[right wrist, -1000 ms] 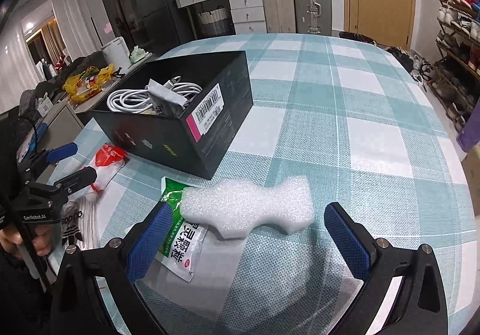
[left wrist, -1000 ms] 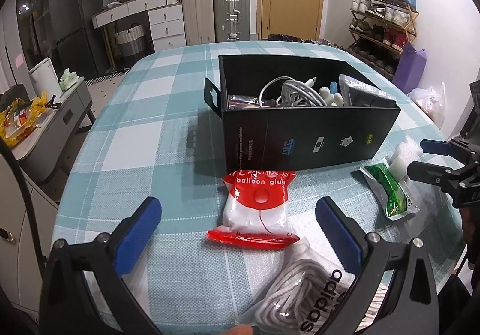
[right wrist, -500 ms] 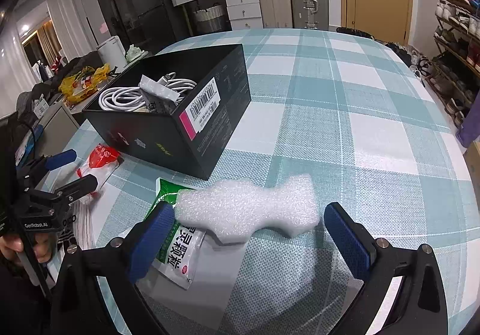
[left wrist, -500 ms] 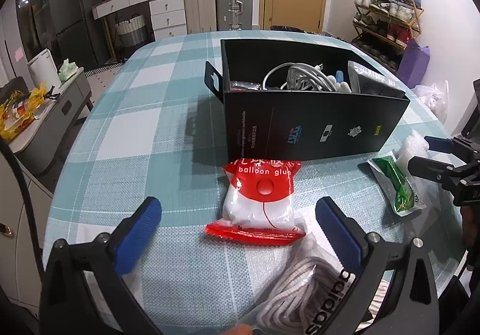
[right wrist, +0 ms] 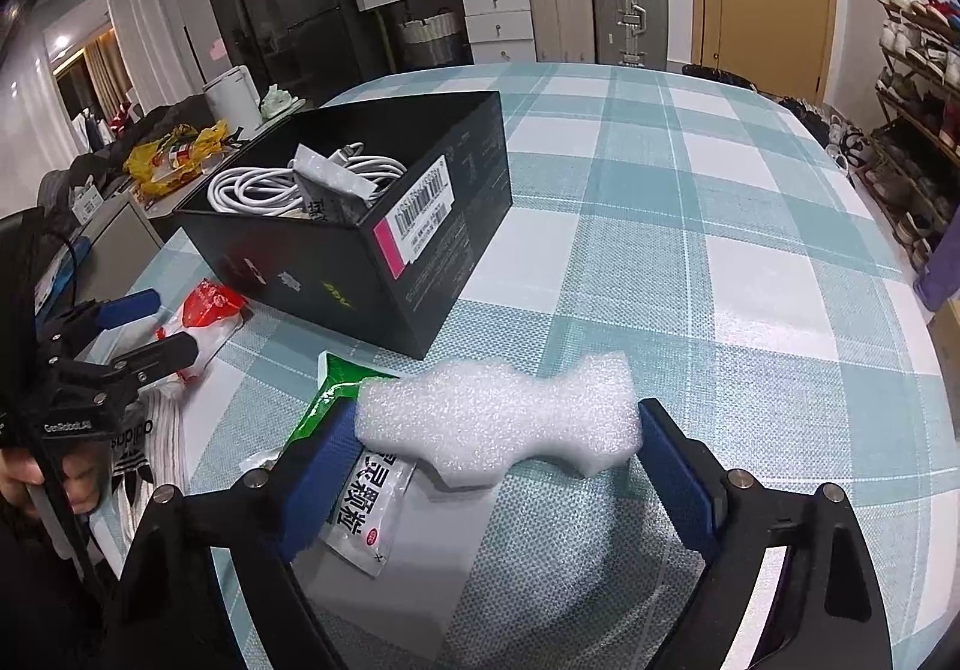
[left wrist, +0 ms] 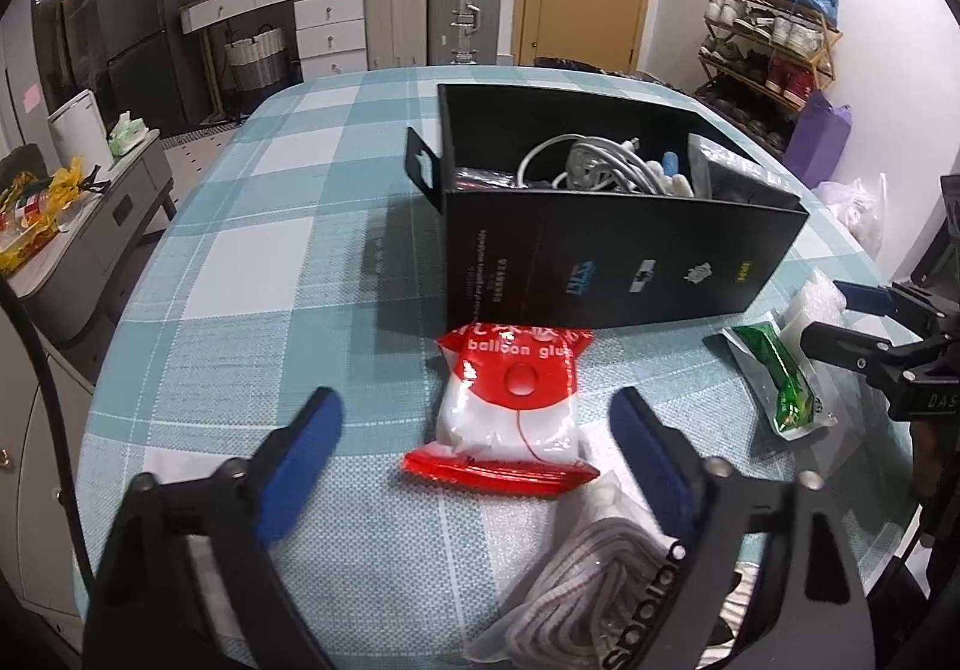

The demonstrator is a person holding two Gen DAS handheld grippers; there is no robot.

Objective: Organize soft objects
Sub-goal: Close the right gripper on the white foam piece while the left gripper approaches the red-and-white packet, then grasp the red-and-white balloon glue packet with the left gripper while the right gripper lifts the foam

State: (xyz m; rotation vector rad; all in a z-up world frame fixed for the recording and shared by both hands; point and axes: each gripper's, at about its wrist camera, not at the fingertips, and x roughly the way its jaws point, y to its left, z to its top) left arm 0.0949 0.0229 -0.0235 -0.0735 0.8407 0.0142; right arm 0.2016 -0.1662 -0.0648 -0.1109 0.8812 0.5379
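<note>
A black open box (left wrist: 612,256) holding white cables stands mid-table; it also shows in the right wrist view (right wrist: 372,250). A red and white balloon glue packet (left wrist: 510,412) lies between the pads of my open left gripper (left wrist: 474,448). A clear adidas bag of laces (left wrist: 600,592) lies at its right finger. A white foam piece (right wrist: 498,418) sits between the pads of my right gripper (right wrist: 498,466), both pads touching its ends. A green and white packet (right wrist: 354,466) lies partly under the foam.
The table has a teal and white check cloth (right wrist: 690,226). Its right edge drops off toward a shoe rack (right wrist: 912,88). A low cabinet (left wrist: 78,214) with bags stands left of the table. Suitcases and a door are at the back.
Both grippers have moved forward and lower. The right gripper's pads have narrowed from wide of the foam to touching its ends. The left gripper's pads now flank the balloon glue packet.
</note>
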